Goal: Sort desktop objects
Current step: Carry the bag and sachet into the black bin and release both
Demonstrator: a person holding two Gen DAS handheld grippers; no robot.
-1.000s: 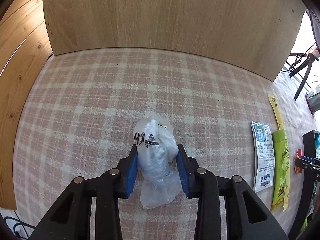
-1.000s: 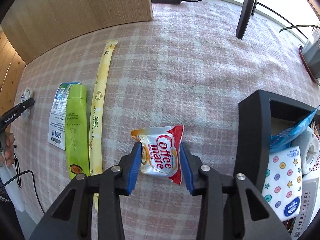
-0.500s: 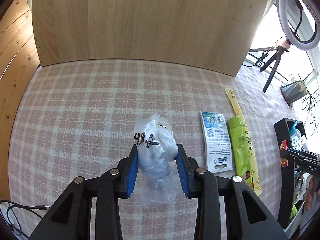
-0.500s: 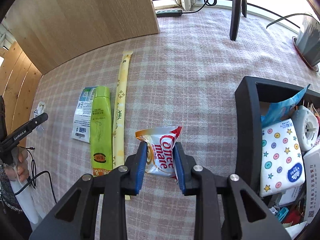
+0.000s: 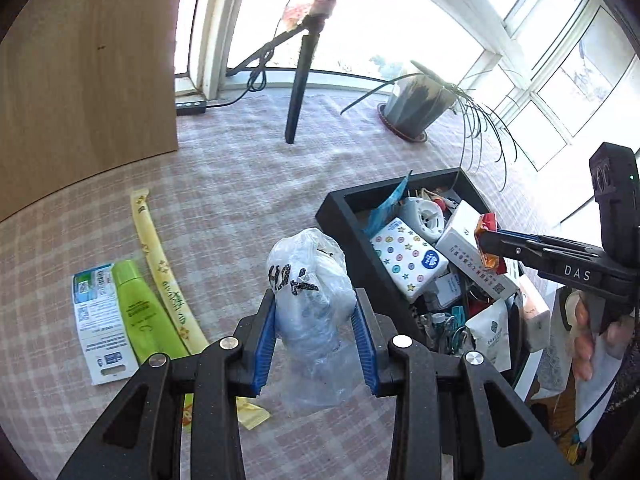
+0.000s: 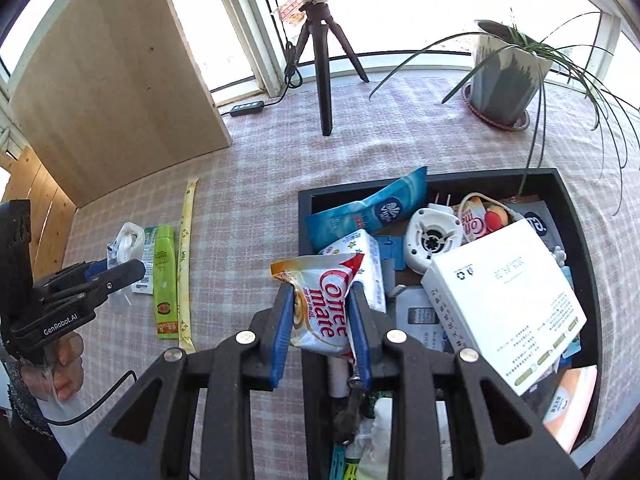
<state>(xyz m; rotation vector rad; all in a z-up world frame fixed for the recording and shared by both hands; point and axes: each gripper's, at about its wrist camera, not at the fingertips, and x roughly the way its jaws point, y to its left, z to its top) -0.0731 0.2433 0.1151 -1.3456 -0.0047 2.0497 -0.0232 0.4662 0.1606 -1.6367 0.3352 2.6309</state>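
Left gripper (image 5: 316, 334) jaws clamped on crinkly clear plastic bag (image 5: 310, 292), right gripper (image 6: 320, 330) jaws clamped on shiny Coffee mate packet (image 6: 326, 300) over full black box (image 6: 582, 240), both held above checked pink cloth counter (image 6: 256, 184), sunny window (image 5: 460, 20) behind

Blazing white through the window (image 5: 400, 32) across the upper frame of both views, panes blowing out to pure glare, no detail surviving there. Daylight pouring down onto the checked tablecloth (image 6: 260, 168), keeping the centre bright and crisp. Throwing soft shadows beside the tripod (image 6: 324, 80) and the plant pot (image 6: 504, 80). Bending hard at the edges, fisheye curving the wooden board (image 5: 88, 92), corners darkening to black. Slightly smearing toward the rims.
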